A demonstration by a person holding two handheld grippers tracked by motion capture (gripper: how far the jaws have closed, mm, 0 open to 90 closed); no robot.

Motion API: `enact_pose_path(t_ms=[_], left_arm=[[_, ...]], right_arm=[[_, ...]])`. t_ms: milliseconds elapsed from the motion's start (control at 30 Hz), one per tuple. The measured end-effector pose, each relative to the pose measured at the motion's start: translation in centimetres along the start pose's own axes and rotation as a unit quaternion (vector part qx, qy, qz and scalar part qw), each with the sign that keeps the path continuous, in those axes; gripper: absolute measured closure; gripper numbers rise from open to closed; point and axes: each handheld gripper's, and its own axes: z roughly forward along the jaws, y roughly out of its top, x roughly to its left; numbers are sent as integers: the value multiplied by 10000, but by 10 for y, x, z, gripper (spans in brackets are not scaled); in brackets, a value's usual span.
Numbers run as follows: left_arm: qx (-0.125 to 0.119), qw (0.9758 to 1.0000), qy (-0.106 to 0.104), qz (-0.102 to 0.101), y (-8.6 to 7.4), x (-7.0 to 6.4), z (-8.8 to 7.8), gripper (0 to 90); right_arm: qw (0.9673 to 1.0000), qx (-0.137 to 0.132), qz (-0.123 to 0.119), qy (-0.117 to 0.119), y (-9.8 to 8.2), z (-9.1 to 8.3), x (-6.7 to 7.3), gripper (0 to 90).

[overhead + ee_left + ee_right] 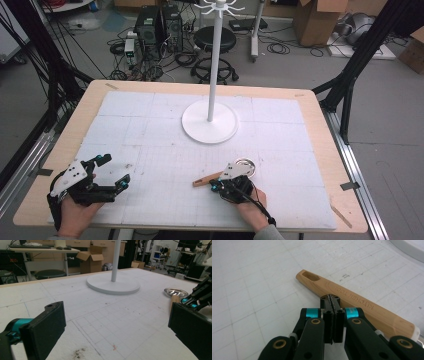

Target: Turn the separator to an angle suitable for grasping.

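My right tongs (333, 302) sat pinched shut, empty, at the wooden handle (352, 300); left tongs (112, 327) gaped wide. Next, I judged: open, straddle, grip.

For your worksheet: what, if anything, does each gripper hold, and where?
Nothing. The right gripper is shut empty beside the wooden handle; the left gripper is open.

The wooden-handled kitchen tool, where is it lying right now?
In the high view the wooden-handled kitchen tool lies on the white mat at front right, beside the right hand-held gripper, its metal bowl toward the white stand's base.
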Motion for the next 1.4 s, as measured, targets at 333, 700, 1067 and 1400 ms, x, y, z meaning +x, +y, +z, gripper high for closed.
enact_pose_path(t_ms=[333,700,1067,1400], left_arm=[[15,10000,17,-5,-1,1,-1,17],[15,10000,13,-12,-1,1,-1,17],[23,10000,11,-17,-2,1,-2,17],[15,10000,8,-11,-2,1,-2,17]], right_arm=[[9999,-10,13,-107,6,7,-4,900],[9996,-11,56,-276,13,15,-6,900],[9989,-8,130,-449,19,22,-8,900],[9984,-15,210,-519,23,26,-11,900]])
